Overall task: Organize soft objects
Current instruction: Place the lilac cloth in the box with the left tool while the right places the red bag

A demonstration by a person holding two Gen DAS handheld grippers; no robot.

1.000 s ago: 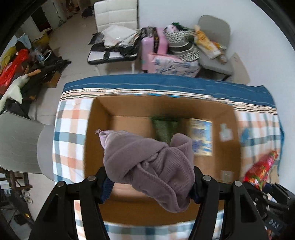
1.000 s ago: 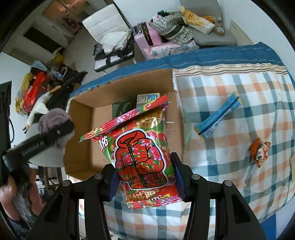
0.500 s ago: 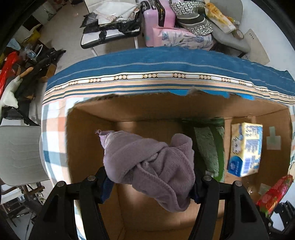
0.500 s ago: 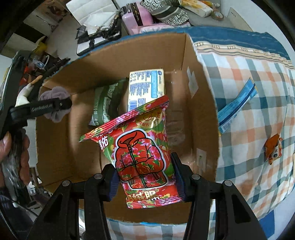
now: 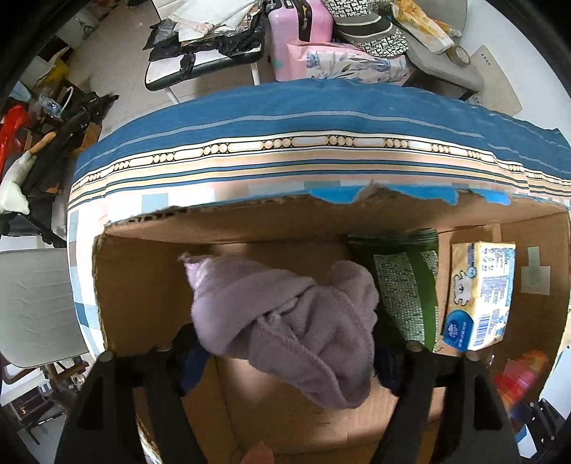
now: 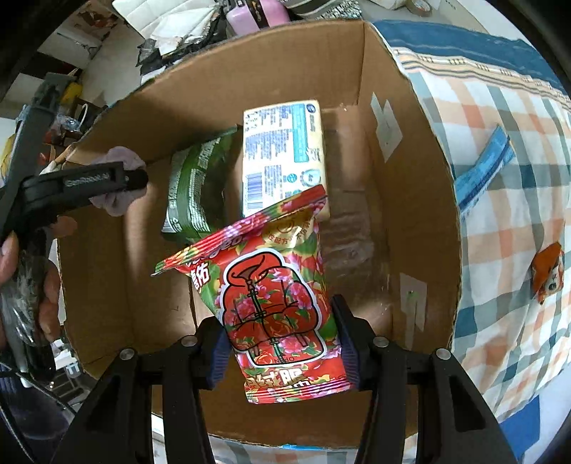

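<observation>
My left gripper (image 5: 285,357) is shut on a bundled purple knit cloth (image 5: 285,321) and holds it inside the left part of an open cardboard box (image 5: 249,221). My right gripper (image 6: 282,339) is shut on a red floral snack bag (image 6: 274,303) and holds it inside the same box (image 6: 392,89), near its front right. The left gripper with the cloth (image 6: 117,200) also shows at the left of the right wrist view. A green packet (image 5: 407,292) (image 6: 196,192) and a tissue pack (image 5: 478,296) (image 6: 285,157) lie on the box floor.
The box stands on a plaid cloth with a blue striped border (image 5: 285,135). A blue wrapper (image 6: 485,164) and a small orange toy (image 6: 547,271) lie on the plaid right of the box. Chairs and a pink suitcase (image 5: 299,28) stand beyond the table.
Both grippers have moved forward and down from above the box into it, each still holding its item. The box contents now look larger and closer.
</observation>
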